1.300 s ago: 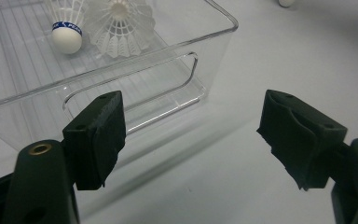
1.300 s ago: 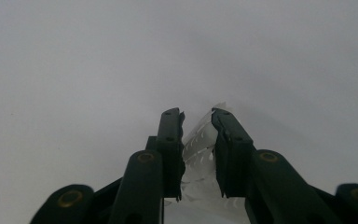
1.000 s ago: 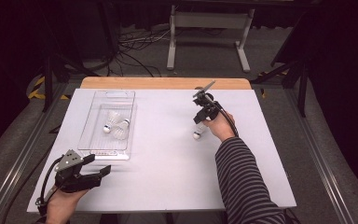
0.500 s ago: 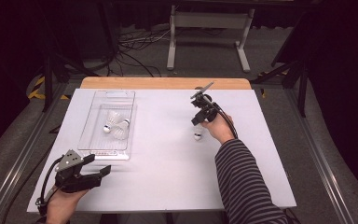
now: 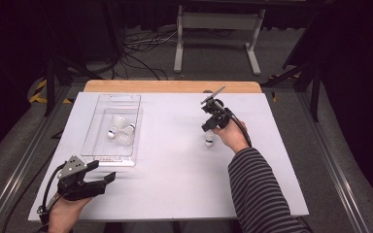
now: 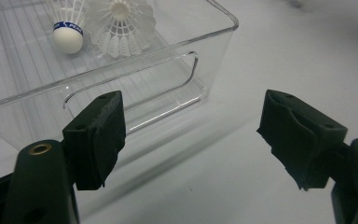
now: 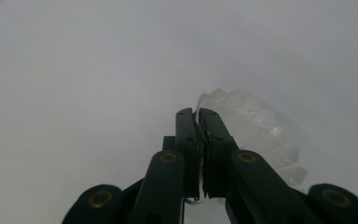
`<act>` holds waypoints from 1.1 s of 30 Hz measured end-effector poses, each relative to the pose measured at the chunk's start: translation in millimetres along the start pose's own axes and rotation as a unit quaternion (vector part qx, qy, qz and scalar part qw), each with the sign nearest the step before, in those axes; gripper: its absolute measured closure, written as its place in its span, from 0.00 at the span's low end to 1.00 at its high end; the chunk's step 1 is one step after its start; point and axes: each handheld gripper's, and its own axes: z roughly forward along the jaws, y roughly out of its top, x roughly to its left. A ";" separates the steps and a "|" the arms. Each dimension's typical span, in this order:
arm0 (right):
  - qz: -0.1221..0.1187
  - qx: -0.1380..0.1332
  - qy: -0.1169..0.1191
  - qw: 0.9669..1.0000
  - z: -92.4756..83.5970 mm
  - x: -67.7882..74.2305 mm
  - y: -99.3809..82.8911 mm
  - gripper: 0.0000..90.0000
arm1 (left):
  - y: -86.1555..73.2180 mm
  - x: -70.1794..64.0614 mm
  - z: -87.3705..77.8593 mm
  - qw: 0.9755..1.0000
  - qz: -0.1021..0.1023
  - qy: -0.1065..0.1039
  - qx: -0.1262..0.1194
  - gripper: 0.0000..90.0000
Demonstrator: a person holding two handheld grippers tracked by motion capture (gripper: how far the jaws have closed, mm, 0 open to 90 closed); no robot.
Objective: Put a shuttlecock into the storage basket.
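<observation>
**Carrying the pinched shuttlecock to the tray**

We start at our right hand-held gripper (image 7: 198, 116), whose jaws are closed tight on the feather skirt of a shuttlecock (image 7: 261, 135); the white feathers fan out just beside the jaws. In the high view the same shuttlecock (image 5: 209, 141) hangs under that gripper, cork end down, low over the right part of the white surface (image 5: 175, 194). We judge the step in hand to be the lift and carry, so we keep the pinch firm but no harder, since feathers crush easily, and we raise it well clear before crossing. Our left hand-held gripper (image 6: 191, 135) rests at the near left corner, jaws wide apart and empty. Beyond it sits the clear tray (image 5: 137, 127), well apart from the right gripper, holding two shuttlecocks (image 5: 121, 132) already.
</observation>
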 end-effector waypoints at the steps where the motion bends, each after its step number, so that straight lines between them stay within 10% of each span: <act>1: 0.001 -0.003 0.002 1.000 -1.0 0.6 -0.9 0.97 | 0.0 -0.1 0.0 1.000 0.000 0.000 0.000 0.26; 33: -0.035 -0.050 0.044 0.997 -28.9 29.5 -37.5 0.97 | 0.0 -1.2 0.4 1.000 0.001 0.000 0.001 0.26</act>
